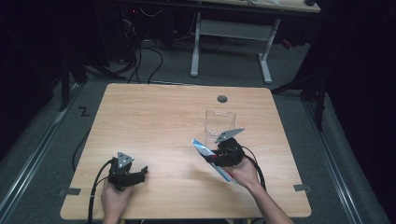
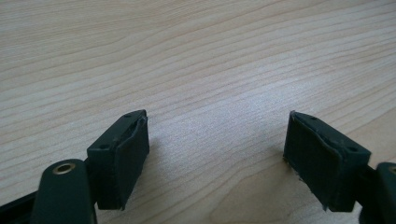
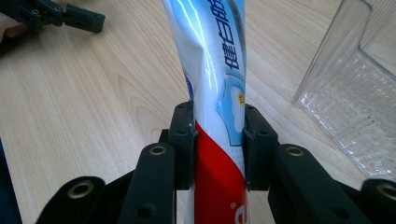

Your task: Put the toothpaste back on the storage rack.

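Over on the left side of the light wooden table (image 1: 154, 121), the black left gripper (image 1: 140, 173) is held low near the front edge by a hand (image 1: 114, 198) coming in from below, with its jaws pointed toward the middle of the table. In the left gripper view, the jaws are seen spread wide apart with just bare wood grain between them, so nothing is gripped there.

Further right, the black right gripper (image 3: 218, 140) is held by the other hand (image 1: 245, 175), raised a bit and angled up and to the left. A white, blue and red toothpaste tube (image 3: 215, 84) is clamped between its jaws at about mid-length. The tube's lower end is cut off in the right gripper view, and the print can't really be read. Just beyond and to the right, a clear plastic box (image 1: 220, 122) is seen standing on the table, close to the tube but not touching.
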The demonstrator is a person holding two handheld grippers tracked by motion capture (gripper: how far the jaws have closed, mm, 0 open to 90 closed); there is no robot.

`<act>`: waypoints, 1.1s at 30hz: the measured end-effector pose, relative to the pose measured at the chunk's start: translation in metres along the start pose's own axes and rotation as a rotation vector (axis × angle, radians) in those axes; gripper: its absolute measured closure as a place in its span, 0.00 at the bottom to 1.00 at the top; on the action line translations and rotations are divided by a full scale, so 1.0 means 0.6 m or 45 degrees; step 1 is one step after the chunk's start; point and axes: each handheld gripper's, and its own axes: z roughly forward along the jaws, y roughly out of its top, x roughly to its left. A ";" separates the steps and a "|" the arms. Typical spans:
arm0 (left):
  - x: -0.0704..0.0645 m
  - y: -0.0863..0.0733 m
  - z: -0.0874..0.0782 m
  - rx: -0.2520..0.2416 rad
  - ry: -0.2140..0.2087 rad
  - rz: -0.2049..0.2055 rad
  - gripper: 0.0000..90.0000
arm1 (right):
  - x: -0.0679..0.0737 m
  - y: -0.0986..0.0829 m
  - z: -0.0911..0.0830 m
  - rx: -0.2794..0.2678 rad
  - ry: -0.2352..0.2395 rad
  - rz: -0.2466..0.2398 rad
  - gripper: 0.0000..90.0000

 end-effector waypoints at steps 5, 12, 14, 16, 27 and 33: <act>0.000 0.000 0.000 -0.001 0.000 -0.001 0.25 | -0.002 -0.001 -0.008 -0.020 -0.009 0.002 0.78; 0.000 0.000 0.000 -0.001 0.000 -0.002 0.25 | -0.003 -0.004 -0.020 -0.067 -0.032 0.005 0.78; 0.000 0.000 0.000 -0.001 0.000 -0.002 0.25 | -0.003 -0.004 -0.022 -0.078 -0.041 0.004 0.78; 0.000 0.000 0.000 -0.001 0.002 -0.002 0.25 | -0.003 -0.005 -0.025 -0.087 -0.046 0.004 0.78; 0.000 0.000 0.000 -0.001 0.002 -0.003 0.25 | -0.006 -0.008 -0.034 -0.110 -0.055 0.008 0.78; 0.000 0.000 0.000 -0.002 0.002 -0.003 0.25 | -0.006 -0.008 -0.040 -0.124 -0.063 0.003 0.78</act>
